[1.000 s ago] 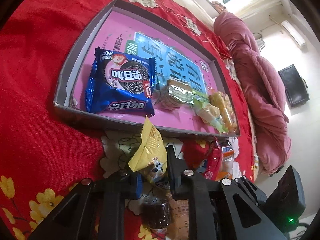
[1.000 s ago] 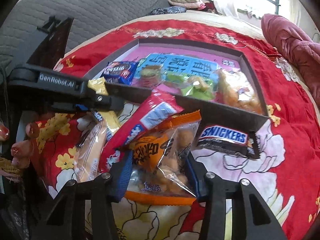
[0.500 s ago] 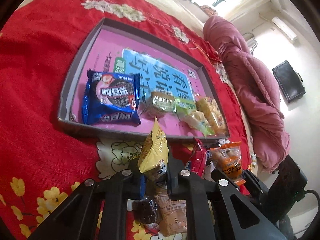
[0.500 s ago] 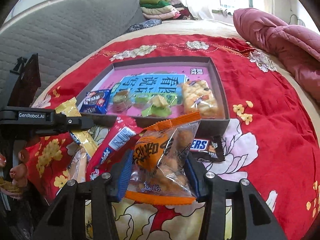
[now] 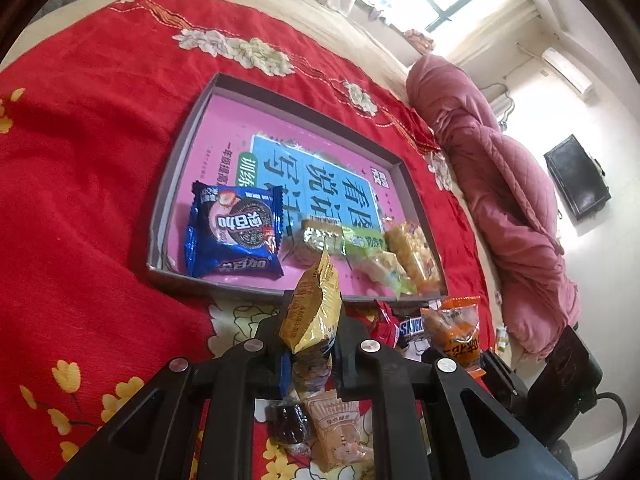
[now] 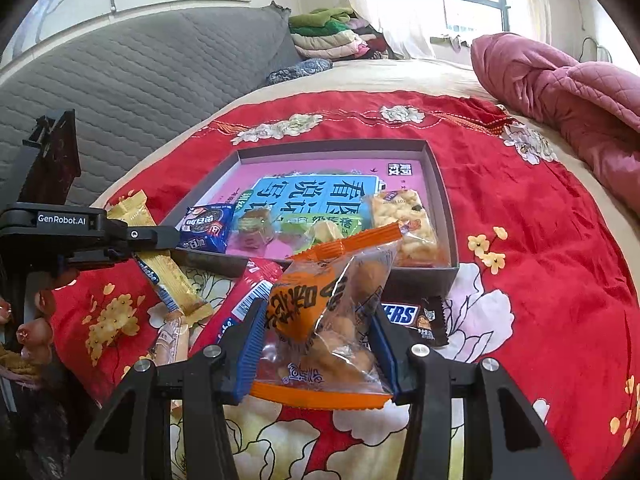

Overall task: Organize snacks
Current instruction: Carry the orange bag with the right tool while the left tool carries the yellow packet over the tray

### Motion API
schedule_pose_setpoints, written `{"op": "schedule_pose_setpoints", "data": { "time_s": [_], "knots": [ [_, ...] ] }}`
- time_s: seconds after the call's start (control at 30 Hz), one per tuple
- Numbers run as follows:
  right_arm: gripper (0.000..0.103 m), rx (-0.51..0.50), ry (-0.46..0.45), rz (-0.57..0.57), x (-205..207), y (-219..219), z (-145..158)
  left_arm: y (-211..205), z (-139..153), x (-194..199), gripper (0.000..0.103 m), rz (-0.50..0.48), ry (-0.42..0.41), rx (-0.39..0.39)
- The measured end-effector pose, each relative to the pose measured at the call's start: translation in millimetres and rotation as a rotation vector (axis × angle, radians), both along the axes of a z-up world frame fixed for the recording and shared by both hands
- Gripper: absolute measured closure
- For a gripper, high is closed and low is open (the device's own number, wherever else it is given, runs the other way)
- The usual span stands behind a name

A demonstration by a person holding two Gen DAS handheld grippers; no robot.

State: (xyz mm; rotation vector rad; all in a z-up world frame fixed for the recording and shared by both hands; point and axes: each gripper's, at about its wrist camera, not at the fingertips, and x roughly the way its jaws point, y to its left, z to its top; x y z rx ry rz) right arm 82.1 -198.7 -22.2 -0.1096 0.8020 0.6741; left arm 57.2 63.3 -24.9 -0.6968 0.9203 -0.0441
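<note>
Two grippers up, one packet each. The left gripper (image 5: pixel 310 344) is pinching a yellow wafer packet (image 5: pixel 312 312) between its fingers, the packet standing up out of the jaws just short of the near wall of the grey box (image 5: pixel 176 148). The right gripper (image 6: pixel 318 350) is clamped on an orange-trimmed clear bag (image 6: pixel 328 320) of round brown pieces — held above the red floral bedspread (image 6: pixel 540 260), also on the near side of the box.

Inside the box, on the pink and blue printed sheet, four snacks sit in a row along the near wall: one blue cookie pack (image 5: pixel 234 230) at the left, one small gold-wrapped piece (image 5: pixel 320 238), one green-wrapped piece (image 5: pixel 376 256), and one clear bag of puffed-grain bar (image 6: pixel 404 226) at the right.

Outside, on the bedspread near the box, the right wrist view shows one red packet (image 6: pixel 244 300) and one Snickers bar (image 6: pixel 412 316) lying flat, with one pale biscuit packet (image 6: pixel 172 340) beside the red one. The left wrist view adds one dark round snack (image 5: pixel 288 424) under the gripper. Pink quilt (image 6: pixel 568 92) bunched at the far right.
</note>
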Motion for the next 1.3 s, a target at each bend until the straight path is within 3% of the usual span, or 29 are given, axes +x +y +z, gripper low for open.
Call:
{"op": "schedule_pose_setpoints", "data": {
  "time_s": [0.83, 1.3],
  "knots": [
    [0.054, 0.091, -0.033, -0.015, 10.1, -10.1, 10.7, 3.3, 37.6, -1.8, 0.088, 0.045, -0.07, 0.077],
    [0.054, 0.096, -0.042, -0.042, 17.3, -12.9, 10.9, 4.7, 47.3, 11.7, 0.088, 0.06, -0.098, 0.074]
  ]
}}
